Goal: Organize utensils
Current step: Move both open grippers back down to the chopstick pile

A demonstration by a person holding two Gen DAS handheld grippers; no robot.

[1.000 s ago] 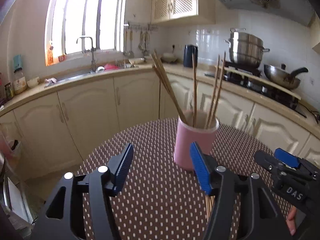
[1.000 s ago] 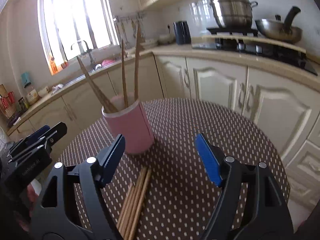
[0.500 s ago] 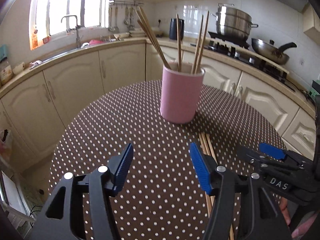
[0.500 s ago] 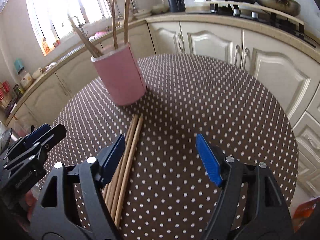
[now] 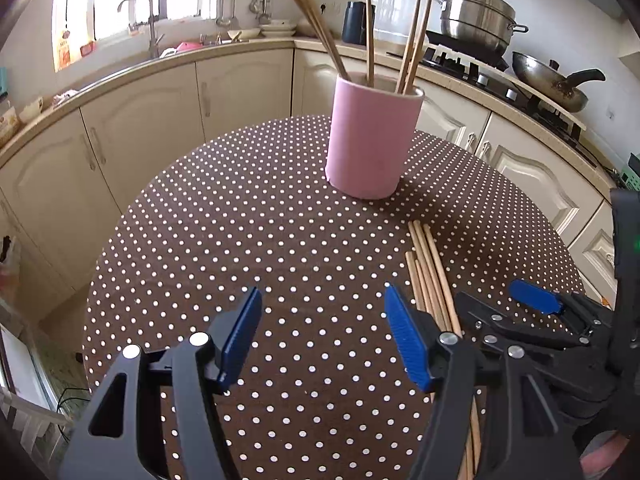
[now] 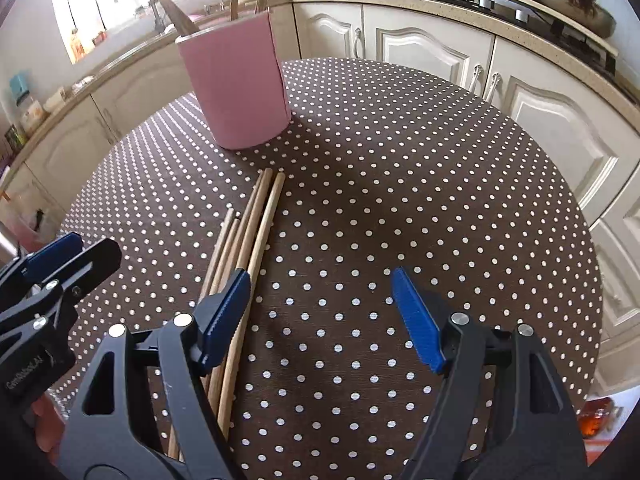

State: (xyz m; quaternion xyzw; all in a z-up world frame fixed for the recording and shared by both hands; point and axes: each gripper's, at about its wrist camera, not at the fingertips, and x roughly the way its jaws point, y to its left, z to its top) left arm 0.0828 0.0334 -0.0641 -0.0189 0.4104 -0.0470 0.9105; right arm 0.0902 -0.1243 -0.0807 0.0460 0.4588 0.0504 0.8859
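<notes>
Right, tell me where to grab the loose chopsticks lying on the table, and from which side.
Grip the loose chopsticks mid-length, coming from straight above with the right gripper, fingers straddling the bundle crosswise. They lie flat, side by side on the table, pointing toward the pink holder, so the long sides are the only faces open to a pinch, likely one or two at a time.

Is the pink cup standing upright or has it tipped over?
Upright. The pink cup stands on its base on the dotted table, open rim up, with several chopsticks sticking out of its top.
</notes>
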